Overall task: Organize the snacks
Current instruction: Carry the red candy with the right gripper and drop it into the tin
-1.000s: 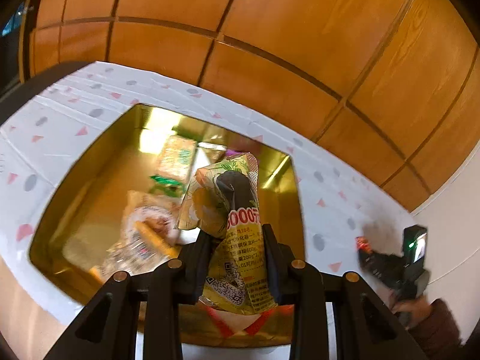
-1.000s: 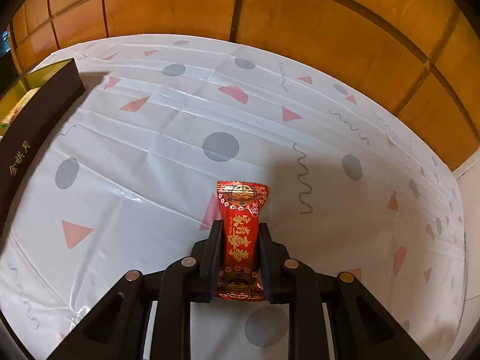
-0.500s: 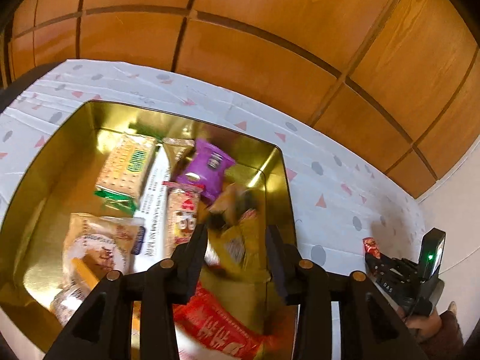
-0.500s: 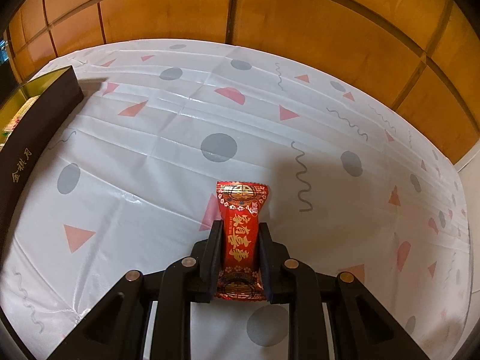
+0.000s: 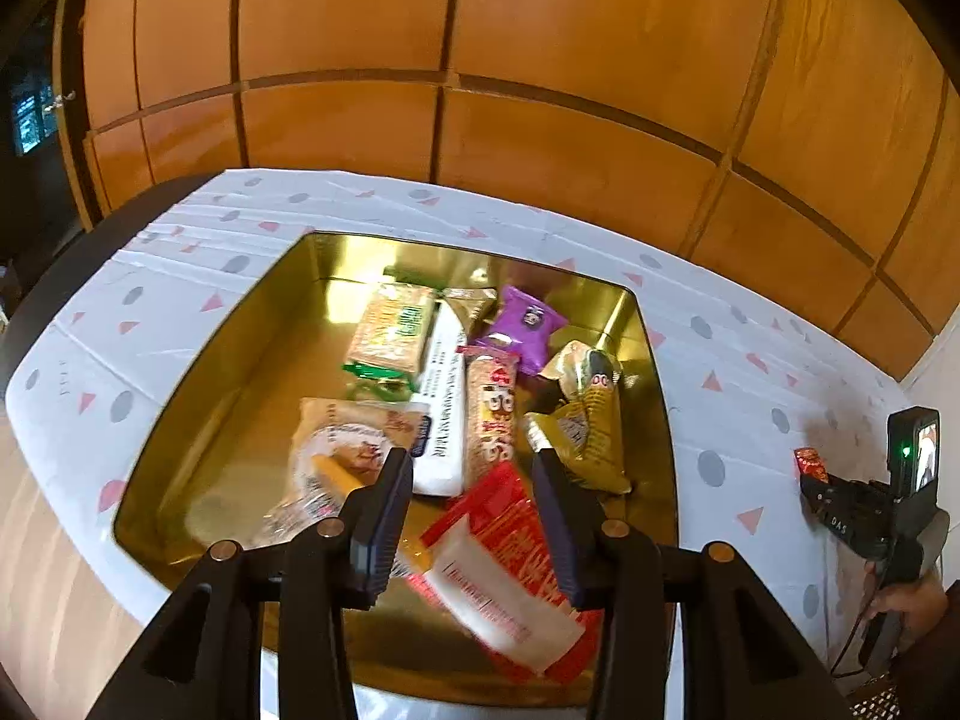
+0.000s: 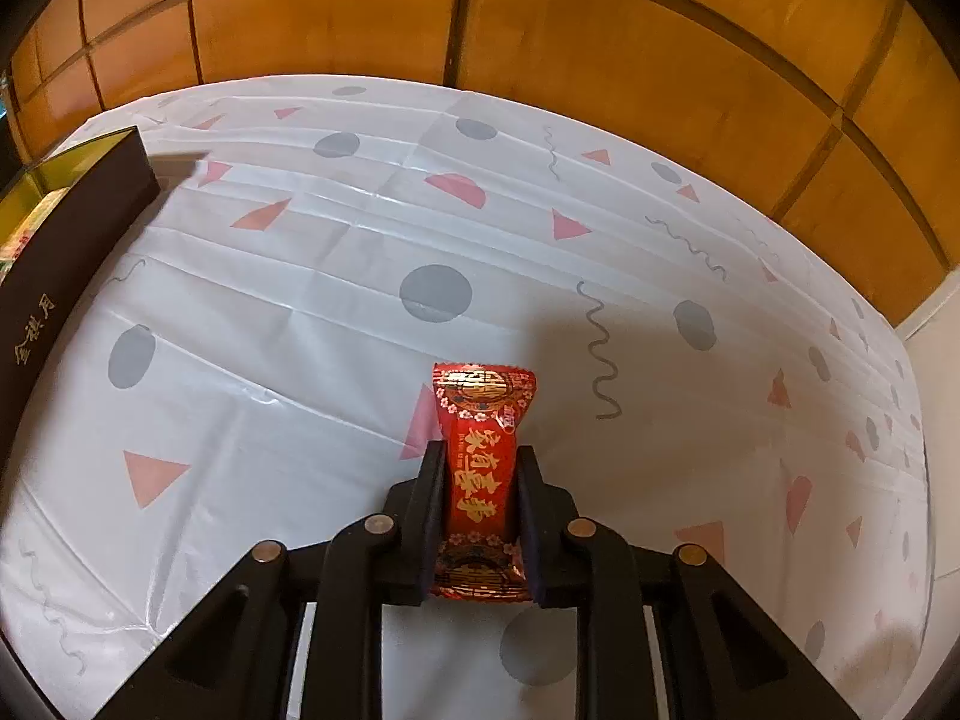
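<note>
The gold-lined box [image 5: 252,372] fills the left wrist view, with several snack packets lying in it. My left gripper [image 5: 471,459] hovers over its near side. Its jaws are opening and nothing sits between them. A yellow packet [image 5: 585,420] lies crumpled against the box's right wall, beside a purple packet [image 5: 528,324] and a red packet [image 5: 510,564]. My right gripper [image 6: 480,462] is shut on a red candy packet [image 6: 483,420] and holds it just above the tablecloth, right of the box. The candy [image 5: 809,463] also shows in the left wrist view.
A white tablecloth [image 6: 300,276] with grey dots and pink triangles covers the table. The box's dark outer wall [image 6: 66,228] stands at the far left of the right wrist view. Wood panelling [image 5: 540,60] backs the table. A person's hand [image 5: 906,600] grips the right tool.
The left gripper let go of the yellow packet, which dropped into the box at the right. Its jaws spread wider and it drew back. The right gripper kept still with the red candy.
</note>
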Demonstrator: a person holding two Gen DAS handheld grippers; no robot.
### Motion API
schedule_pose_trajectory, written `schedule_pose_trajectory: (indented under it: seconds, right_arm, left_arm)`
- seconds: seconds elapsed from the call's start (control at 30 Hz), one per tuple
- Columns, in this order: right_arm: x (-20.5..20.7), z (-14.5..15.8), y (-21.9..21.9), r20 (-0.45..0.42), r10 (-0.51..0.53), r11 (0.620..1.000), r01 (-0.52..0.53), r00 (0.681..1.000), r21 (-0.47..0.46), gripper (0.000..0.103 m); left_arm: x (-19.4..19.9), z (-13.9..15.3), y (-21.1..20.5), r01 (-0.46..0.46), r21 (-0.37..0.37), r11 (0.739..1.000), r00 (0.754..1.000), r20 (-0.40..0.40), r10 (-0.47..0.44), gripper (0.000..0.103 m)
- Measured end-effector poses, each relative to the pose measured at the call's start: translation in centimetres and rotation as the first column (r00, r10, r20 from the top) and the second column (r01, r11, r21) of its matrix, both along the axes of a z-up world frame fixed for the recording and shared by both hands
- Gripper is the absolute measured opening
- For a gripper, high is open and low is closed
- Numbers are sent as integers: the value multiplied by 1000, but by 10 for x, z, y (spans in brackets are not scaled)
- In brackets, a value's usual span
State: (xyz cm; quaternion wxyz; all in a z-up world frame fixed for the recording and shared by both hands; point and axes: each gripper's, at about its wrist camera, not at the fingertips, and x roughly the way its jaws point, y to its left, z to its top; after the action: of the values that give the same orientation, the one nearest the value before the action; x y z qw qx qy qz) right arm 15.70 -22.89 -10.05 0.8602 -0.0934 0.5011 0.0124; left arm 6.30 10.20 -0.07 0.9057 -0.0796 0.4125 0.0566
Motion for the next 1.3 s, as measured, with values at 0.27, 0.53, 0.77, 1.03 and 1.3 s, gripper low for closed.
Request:
schedule_pose_trajectory:
  seconds: [0.27, 0.53, 0.77, 1.03, 1.3]
  right_arm:
    - [0, 8, -4, -61, -48, 987, 56, 997, 149, 21]
    - [-11, 19, 24, -59, -1, 970, 15, 998, 241, 21]
    - [-18, 47, 59, -7, 83, 949, -77, 997, 307, 21]
    - [-31, 88, 120, 74, 228, 897, -239, 971, 371, 21]
    - [-36, 105, 206, 89, 417, 829, -419, 904, 370, 22]
  left_arm:
    - [-17, 6, 7, -13, 39, 999, 1000, 26, 12, 43]
    - [-25, 0, 14, -29, 28, 999, 999, 14, 29, 43]
    - [-28, -1, 21, -44, 20, 999, 999, 12, 44, 44]
    - [-35, -1, 34, -78, 9, 997, 997, 21, 78, 44]
    - [-41, -2, 59, -141, -11, 990, 990, 28, 142, 44]
